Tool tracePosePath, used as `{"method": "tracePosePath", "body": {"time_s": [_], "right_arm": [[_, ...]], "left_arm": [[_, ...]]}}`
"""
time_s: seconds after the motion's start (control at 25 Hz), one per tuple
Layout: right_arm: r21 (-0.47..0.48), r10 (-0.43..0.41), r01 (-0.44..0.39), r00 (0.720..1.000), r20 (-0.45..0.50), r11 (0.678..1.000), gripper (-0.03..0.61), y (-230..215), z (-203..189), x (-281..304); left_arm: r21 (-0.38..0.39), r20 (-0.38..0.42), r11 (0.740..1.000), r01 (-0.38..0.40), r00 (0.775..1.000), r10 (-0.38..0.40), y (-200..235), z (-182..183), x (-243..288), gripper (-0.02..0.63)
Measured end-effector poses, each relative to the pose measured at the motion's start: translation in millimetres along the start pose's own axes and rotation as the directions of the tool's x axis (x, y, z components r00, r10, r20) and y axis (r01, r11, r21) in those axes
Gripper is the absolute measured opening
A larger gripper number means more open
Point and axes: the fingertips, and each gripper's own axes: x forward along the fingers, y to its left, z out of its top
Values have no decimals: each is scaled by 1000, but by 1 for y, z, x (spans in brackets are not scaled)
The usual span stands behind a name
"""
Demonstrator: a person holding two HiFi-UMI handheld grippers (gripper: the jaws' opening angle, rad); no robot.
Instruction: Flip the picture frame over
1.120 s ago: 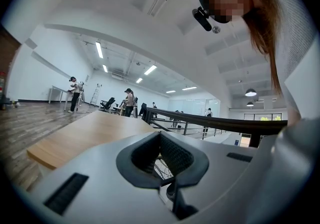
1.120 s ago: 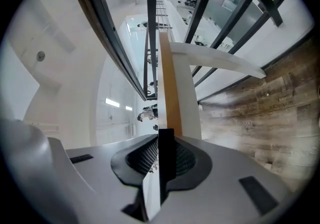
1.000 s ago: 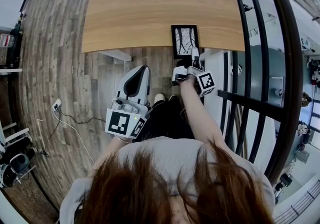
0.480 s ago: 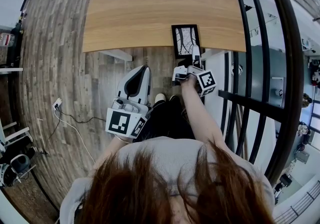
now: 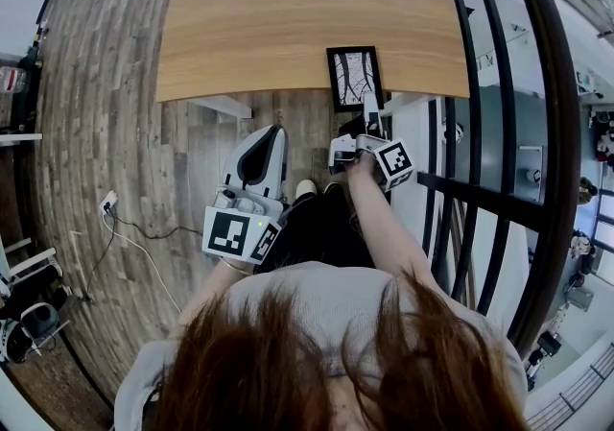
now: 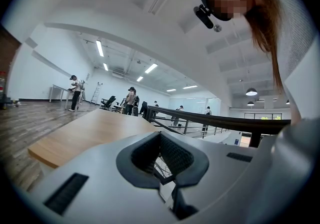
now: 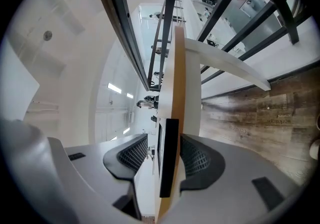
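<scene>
Picture frame [image 5: 354, 78] lies flat at the near edge of the desk [image 5: 288, 7]. Bare desk extends beyond it and to its left; a black railing [image 5: 477, 93] stands close on its right. Right tongs [image 5: 368, 109], rolled sideways, straddle frame and desk lip; the jaws have just been opening and are released. Left tongs [image 5: 276, 134] are level, clenched and empty, short of the desk.

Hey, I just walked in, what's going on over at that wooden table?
A person is working with a handheld gripper in each hand. The right gripper is at the picture frame, which lies picture side up at the near edge of the wooden table. Its fingers have just been opening, so the frame sits between them without being pinched. The left gripper is held back from the table, fingers shut and empty.
</scene>
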Motion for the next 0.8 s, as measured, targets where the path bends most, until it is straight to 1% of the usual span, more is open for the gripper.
{"method": "tracePosePath", "body": {"time_s": [0.12, 0.28, 0.44, 0.52, 0.56, 0.64, 0.68, 0.72, 0.76, 0.8], "right_arm": [[-8, -13, 13, 999, -31, 1000, 187, 2, -1, -11], [-14, -33, 32, 992, -122, 999, 187, 13, -9, -33], [-70, -63, 52, 985, -158, 996, 187, 36, -9, -58], [-126, -65, 43, 982, -175, 991, 187, 53, -10, -67], [-178, -57, 23, 981, -186, 984, 187, 63, -11, -69], [-303, -30, -30, 981, -193, 952, 187, 80, -10, -63], [-350, -25, -42, 982, -185, 936, 187, 81, -8, -56], [-370, -35, -31, 985, -172, 928, 187, 77, -5, -49], [-361, -61, 1, 986, -156, 933, 187, 66, -3, -42], [-331, -93, 41, 985, -144, 943, 187, 53, 0, -37]], "left_arm": [[-2, 1, 1000, 8, 1000, -8, -2, -2, 2, 6], [-5, -1, 1000, 20, 1000, -20, -5, -2, 3, 6], [-1, 6, 999, 39, 999, -39, -9, 5, 3, 6], [5, 15, 999, 46, 999, -46, -11, 10, 2, 6], [7, 21, 999, 50, 999, -50, -12, 13, 2, 6], [8, 36, 998, 57, 998, -57, -15, 17, 5, 6], [6, 44, 998, 57, 997, -57, -16, 18, 7, 6], [3, 50, 998, 56, 997, -56, -17, 20, 9, 6], [0, 57, 998, 55, 997, -55, -19, 21, 11, 6], [0, 62, 998, 57, 996, -57, -20, 23, 12, 6]]}}
